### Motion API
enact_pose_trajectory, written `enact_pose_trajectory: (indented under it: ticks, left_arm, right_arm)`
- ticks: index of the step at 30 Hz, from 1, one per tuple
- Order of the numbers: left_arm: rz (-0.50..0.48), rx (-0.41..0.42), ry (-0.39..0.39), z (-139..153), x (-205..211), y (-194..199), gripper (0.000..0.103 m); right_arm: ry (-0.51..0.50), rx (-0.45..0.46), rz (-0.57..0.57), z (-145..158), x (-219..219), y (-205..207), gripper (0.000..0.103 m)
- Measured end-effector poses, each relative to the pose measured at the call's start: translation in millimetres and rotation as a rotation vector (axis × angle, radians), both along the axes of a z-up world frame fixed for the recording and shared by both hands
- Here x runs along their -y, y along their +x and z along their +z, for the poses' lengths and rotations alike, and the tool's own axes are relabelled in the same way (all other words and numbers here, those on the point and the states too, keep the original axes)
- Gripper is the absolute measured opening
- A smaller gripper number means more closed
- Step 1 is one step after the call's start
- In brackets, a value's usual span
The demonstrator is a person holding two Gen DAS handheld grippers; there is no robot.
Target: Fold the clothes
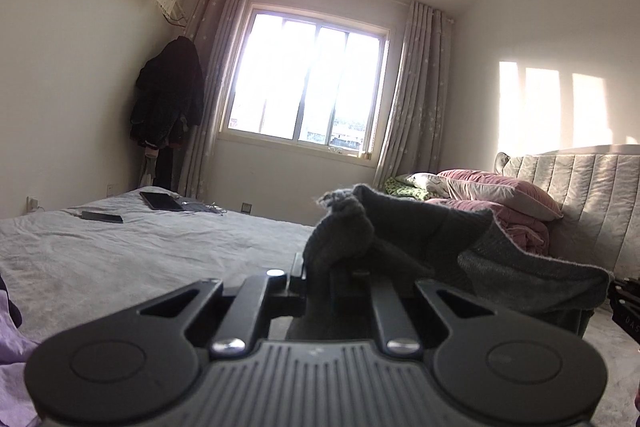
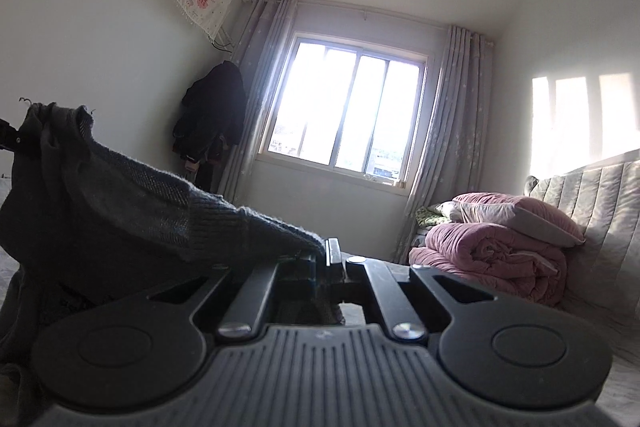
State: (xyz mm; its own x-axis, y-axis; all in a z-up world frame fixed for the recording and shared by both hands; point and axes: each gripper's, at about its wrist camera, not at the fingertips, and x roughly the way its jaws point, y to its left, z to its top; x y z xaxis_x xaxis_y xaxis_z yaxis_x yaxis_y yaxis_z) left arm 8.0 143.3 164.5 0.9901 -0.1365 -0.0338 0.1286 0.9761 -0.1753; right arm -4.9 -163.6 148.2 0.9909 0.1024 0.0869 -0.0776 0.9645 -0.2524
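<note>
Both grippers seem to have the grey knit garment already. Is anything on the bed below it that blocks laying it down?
Nothing visible blocks it. The grey garment hangs over bare bed; the tablet and phone lie far off near the opposite edge.

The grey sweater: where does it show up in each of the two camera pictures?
Left wrist view: grey sweater at lower centre-right, bunched at the tongs.
Right wrist view: grey sweater on the left, draping down to the tongs.
Shared landmark: the window.

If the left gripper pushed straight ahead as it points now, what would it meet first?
Beyond the dark grey knitted garment clamped in the left gripper, probably only open air over the grey-sheeted bed, then the far window; depth is unclear.
</note>
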Motion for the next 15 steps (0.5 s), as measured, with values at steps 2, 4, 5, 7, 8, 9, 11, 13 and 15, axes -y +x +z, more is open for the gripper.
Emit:
enact_pose_trajectory:
  ticks: [2, 4, 5, 7, 8, 9, 11, 13, 15]
  left_arm:
    - [-0.010, 0.034, -0.020, 5.4, -3.0, -6.3, 0.009]
    - [-0.010, 0.071, -0.032, 12.2, -4.6, -15.4, 0.009]
    - [-0.010, 0.090, -0.036, 15.9, -5.2, -20.2, 0.009]
    - [-0.009, 0.128, -0.045, 23.2, -6.3, -29.7, 0.009]
    - [-0.009, 0.146, -0.050, 27.2, -6.7, -34.7, 0.009]
    - [-0.011, 0.163, -0.055, 31.5, -7.0, -39.9, 0.009]
    - [-0.012, 0.190, -0.065, 39.9, -7.2, -49.5, 0.009]
    - [-0.014, 0.214, -0.072, 48.0, -7.2, -58.7, 0.009]
    - [-0.022, 0.235, -0.084, 55.1, -7.4, -67.2, 0.009]
  right_arm:
    - [-0.021, 0.035, -0.016, 2.0, 0.2, -1.9, 0.004]
    - [-0.051, 0.081, -0.035, 4.6, -0.4, -5.6, 0.004]
    - [-0.067, 0.108, -0.045, 6.2, -1.2, -8.5, 0.004]
    - [-0.103, 0.167, -0.064, 9.5, -3.3, -15.3, 0.004]
    - [-0.119, 0.198, -0.074, 11.8, -3.9, -19.5, 0.004]
    - [-0.130, 0.231, -0.084, 14.8, -4.1, -23.6, 0.004]
    - [-0.145, 0.286, -0.101, 21.4, -4.0, -29.1, 0.004]
    - [-0.157, 0.330, -0.113, 28.6, -2.7, -33.7, 0.004]
    - [-0.155, 0.364, -0.119, 36.2, 1.3, -38.0, 0.004]
